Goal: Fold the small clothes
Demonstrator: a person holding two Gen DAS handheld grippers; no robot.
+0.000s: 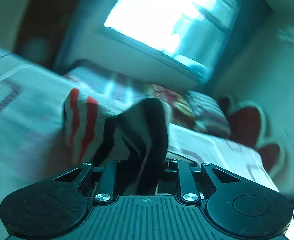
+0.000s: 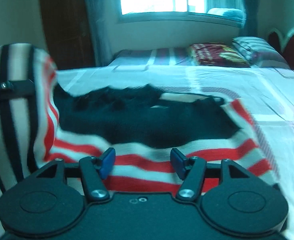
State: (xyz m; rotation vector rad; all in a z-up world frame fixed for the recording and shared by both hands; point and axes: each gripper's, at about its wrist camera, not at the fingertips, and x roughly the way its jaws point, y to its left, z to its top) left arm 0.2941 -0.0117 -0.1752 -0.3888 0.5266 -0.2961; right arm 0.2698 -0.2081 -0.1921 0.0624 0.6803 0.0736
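Striped cloth, red, white and black, is the small garment (image 2: 147, 124) to be folded. Most of it lies spread on the bed (image 2: 247, 92), with a big black part in the middle and red and white stripes along the near edge.

One side of it is lifted up. The left gripper (image 1: 141, 166) is pinched tight on a bunch of the cloth, and that dark striped bunch rises up from between its jaws. In the right wrist view, the lifted side stands like a wall at the left edge, with the left gripper's dark fingers across it.

The right gripper (image 2: 143, 164) is partly open. Its blue pads (image 2: 107, 164) hang over the near red stripes with nothing between them. I cannot tell if they touch the cloth.

I think the fold is only just starting. One side is picked up, but it is not yet laid over the rest. No neat fold shows anywhere. The lifted side needs to go across and down, and then the cloth likely needs more folds. Both pictures are blurry, so small details are hard to see.
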